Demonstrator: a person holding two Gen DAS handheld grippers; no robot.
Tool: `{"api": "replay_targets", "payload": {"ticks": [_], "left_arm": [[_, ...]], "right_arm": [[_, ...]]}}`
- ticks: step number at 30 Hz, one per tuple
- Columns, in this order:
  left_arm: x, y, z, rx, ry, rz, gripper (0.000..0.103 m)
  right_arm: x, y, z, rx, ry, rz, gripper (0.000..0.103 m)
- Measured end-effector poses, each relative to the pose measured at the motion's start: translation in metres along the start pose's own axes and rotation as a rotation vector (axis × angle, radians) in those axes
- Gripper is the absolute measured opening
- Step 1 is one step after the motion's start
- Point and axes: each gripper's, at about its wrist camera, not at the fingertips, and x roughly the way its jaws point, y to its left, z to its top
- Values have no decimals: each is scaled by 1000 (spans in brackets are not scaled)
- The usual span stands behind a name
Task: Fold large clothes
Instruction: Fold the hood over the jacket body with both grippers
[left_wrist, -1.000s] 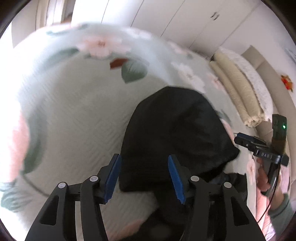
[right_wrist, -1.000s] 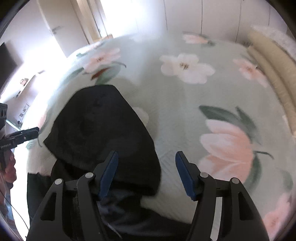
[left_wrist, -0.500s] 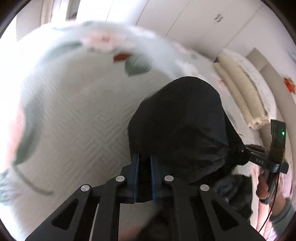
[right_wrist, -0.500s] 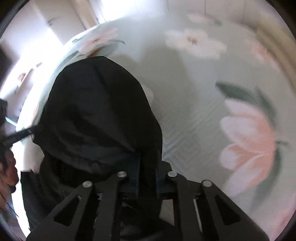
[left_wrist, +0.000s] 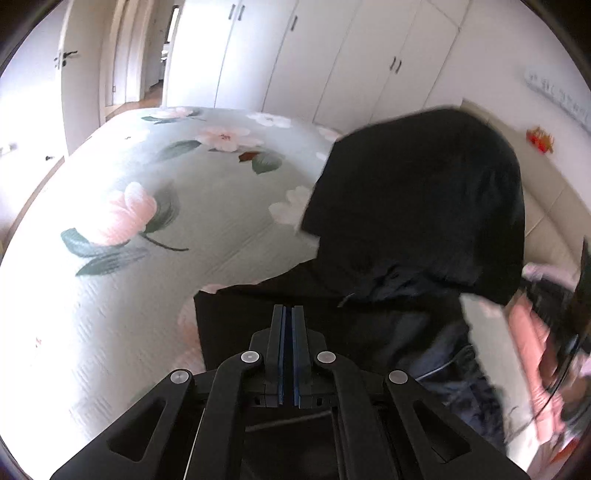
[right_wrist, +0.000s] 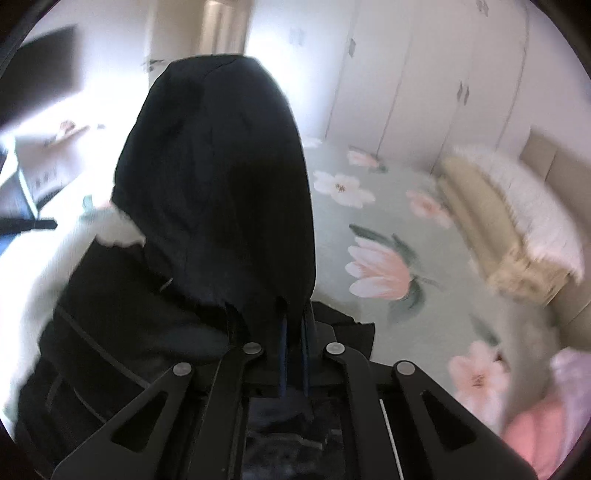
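black hooded garment (right_wrist: 221, 192) lifted off bed, hood up, body hanging below | right claw (right_wrist: 293, 332) pinching garment edge under hood | left claw (left_wrist: 288, 314) pressed together, black fabric right at its tips, grip unclear | floral bedspread (left_wrist: 155, 229) under it | rolled blankets (right_wrist: 509, 218) at the headboard end

No legible txt anywhere; wall decor (left_wrist: 557, 96) has marks (too blurred to read).

Both wrist views close above the bed (left_wrist: 155, 221) – angled downward, sharing black garment (left_wrist: 417, 206), wardrobes (right_wrist: 424, 74)
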Motion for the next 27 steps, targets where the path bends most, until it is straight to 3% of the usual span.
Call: {"api": "replay_targets", "payload": {"ticks": [4, 8, 11, 14, 17, 19, 20, 25, 27], "left_arm": [[-29, -6, 8, -20, -61, -8, 3], [-44, -15, 14, -1, -75, -6, 4], [-37, -26, 13, 16, -52, -34, 5], [-13, -35, 5, 25, 22, -57, 5], [10, -37, -7, 2, 116, -77, 11], [19, -37, -10, -23, 149, -77, 21], [21, -36, -10, -36, 157, -89, 24], [33, -23, 17, -127, 159, -99, 55], [38, -14, 28, -158, 157, -77, 56]], "right_arm": [[-26, 25, -23, -50, -17, 10, 5], [-38, 23, -59, -100, -7, -58, 0], [-32, 4, -85, -44, 108, -60, 0], [-21, -19, -106, 61, 219, -1, 1], [-25, -19, -108, 111, 258, 85, 15], [-29, -12, -101, 134, 259, 152, 45], [-29, -10, -98, 146, 254, 180, 50], [-8, -1, -72, 270, 292, 335, 53], [5, -4, -66, 349, 325, 381, 53]]}}
